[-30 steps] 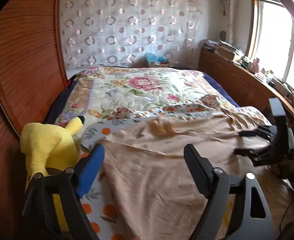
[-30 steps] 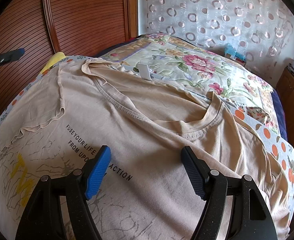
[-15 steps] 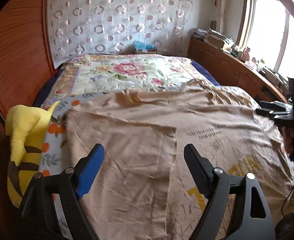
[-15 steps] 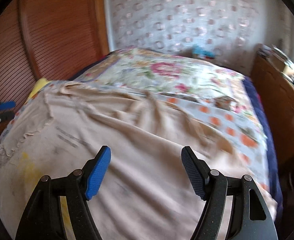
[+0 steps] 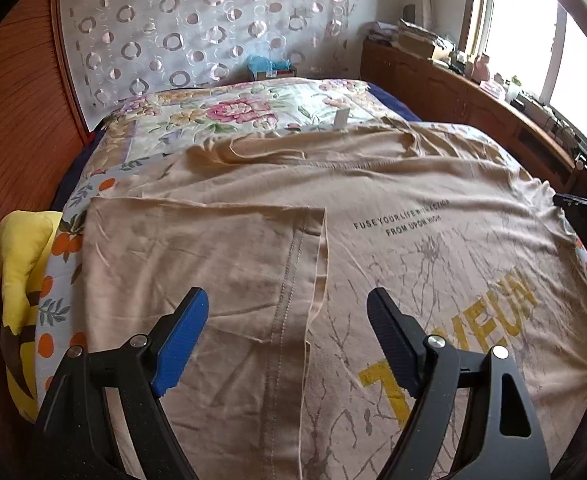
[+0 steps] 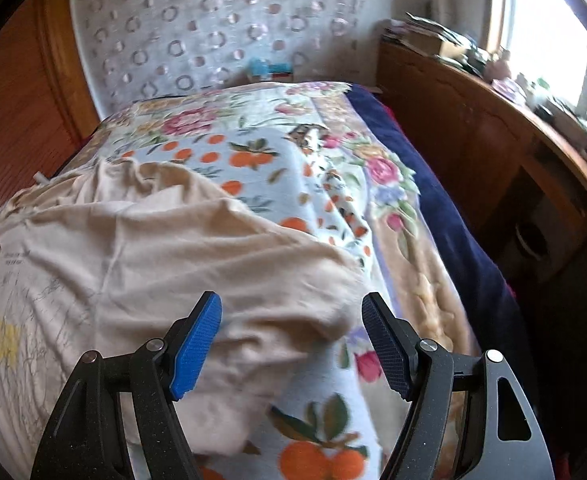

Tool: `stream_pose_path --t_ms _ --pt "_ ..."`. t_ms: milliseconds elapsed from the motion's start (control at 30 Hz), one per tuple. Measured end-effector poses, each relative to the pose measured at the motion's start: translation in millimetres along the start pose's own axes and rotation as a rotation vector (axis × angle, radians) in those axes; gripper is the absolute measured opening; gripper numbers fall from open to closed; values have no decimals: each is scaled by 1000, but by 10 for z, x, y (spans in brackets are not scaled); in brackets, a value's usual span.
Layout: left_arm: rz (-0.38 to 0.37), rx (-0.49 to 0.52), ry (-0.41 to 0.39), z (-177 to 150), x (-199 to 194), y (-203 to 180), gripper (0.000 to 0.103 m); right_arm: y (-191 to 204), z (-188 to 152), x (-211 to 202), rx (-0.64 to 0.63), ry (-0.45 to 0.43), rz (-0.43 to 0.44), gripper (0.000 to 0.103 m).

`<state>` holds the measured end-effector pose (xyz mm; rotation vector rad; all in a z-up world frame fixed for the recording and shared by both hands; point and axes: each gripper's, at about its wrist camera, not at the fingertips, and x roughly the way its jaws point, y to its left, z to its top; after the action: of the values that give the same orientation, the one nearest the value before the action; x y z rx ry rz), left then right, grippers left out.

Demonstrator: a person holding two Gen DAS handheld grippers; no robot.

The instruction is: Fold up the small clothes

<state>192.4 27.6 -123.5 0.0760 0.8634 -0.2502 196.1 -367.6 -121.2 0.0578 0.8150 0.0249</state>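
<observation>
A beige T-shirt (image 5: 393, 208) lies spread face up across the near half of the bed (image 6: 445, 184), on a blanket with an orange-fruit print (image 6: 253, 160). Its left side is folded inward — a plain flap (image 5: 197, 264) covers part of the front, with a stitched hem running down the flap's right edge. Black lettering and a yellow graphic (image 5: 473, 332) show to the right of the fold. The collar end points to the far side, toward a floral quilt (image 5: 233, 108).

The left gripper (image 5: 287, 334) hovers over the flap's hem, jaws wide apart, nothing between them. The right gripper (image 6: 291, 338) is likewise released and empty — it hangs above the shirt's right edge, where the cloth bunches and slopes off onto the blanket. That view is blurred, so the fine lie of the cloth there is unclear.

A yellow plush toy (image 5: 21, 264) rests at the bed's left edge, just beside the shirt. A wooden counter (image 5: 473, 96) runs along the right under a bright window.
</observation>
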Motion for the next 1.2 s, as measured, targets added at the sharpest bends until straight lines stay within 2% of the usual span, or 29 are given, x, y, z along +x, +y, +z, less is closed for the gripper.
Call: stream_pose_path --t_ms 167,300,500,567,633,700,800,1000,1200 --pt "15 12 44 -36 99 -6 82 -59 -37 33 9 10 9 75" --pt "25 20 48 -34 99 -23 82 -4 24 111 -6 23 20 74" --pt "26 29 54 -34 101 -58 87 38 53 168 -41 36 41 57" --pt "24 30 56 -29 124 -81 88 53 64 163 -56 34 30 56" --pt "14 31 60 -23 139 -93 93 57 75 148 -72 24 3 44" --pt "12 47 69 -15 171 -116 98 70 89 154 -86 26 6 24" --pt "4 47 73 -11 181 -109 100 151 79 180 -124 30 18 10" --pt "4 53 78 -16 186 -112 102 367 107 31 -150 -3 93 9" --pt "5 54 78 -15 186 -112 102 779 171 -224 -189 -65 233 9"
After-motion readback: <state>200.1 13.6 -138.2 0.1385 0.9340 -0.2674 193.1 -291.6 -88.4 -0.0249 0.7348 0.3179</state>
